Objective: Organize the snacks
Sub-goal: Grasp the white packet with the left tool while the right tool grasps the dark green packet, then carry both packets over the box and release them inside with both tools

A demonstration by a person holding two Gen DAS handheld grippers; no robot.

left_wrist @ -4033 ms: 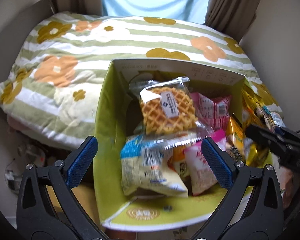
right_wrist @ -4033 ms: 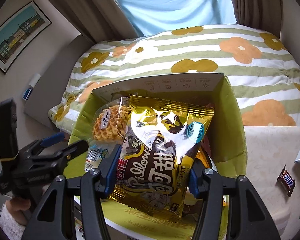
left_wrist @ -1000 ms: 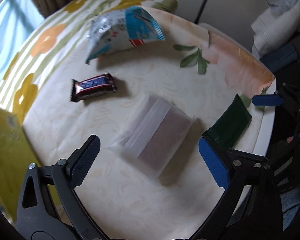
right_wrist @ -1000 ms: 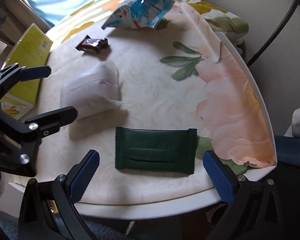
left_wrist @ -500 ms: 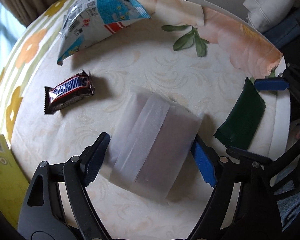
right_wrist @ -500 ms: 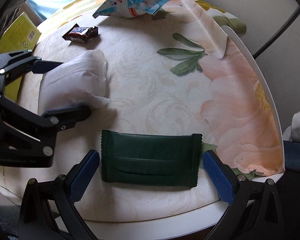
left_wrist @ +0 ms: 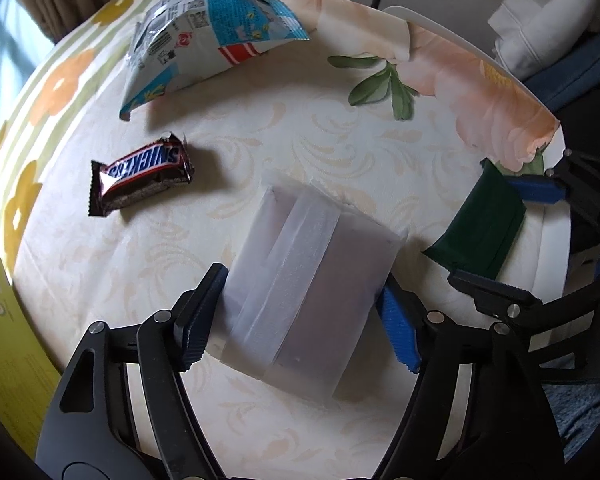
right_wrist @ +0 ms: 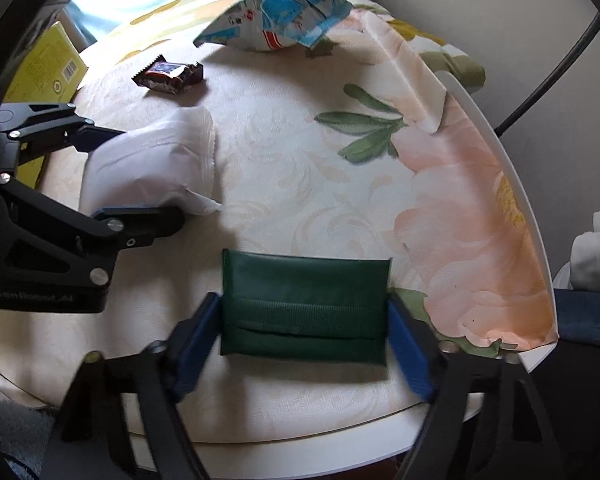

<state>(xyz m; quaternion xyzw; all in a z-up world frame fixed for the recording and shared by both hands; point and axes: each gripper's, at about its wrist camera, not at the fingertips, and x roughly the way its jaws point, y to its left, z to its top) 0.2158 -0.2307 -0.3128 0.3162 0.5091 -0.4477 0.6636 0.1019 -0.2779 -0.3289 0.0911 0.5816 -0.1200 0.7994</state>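
A white frosted packet [left_wrist: 308, 280] is lying flat at the left view's centre. A dark green packet [right_wrist: 304, 308] is lying flat at the right view's lower centre. A Snickers bar [left_wrist: 140, 172] is sitting mid-left, a crumpled blue-and-white bag [left_wrist: 208, 40] resting above it.

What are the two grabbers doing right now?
Left gripper shut on white packet. Right gripper shut on green packet. Nothing blocking.

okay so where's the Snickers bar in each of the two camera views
Left wrist view: the brown, red-and-blue Snickers bar lies left of centre on the cream tablecloth.
Right wrist view: it sits upper left, far across the table.
Shared landmark: the crinkled blue-and-white snack bag lies just beyond it in both.
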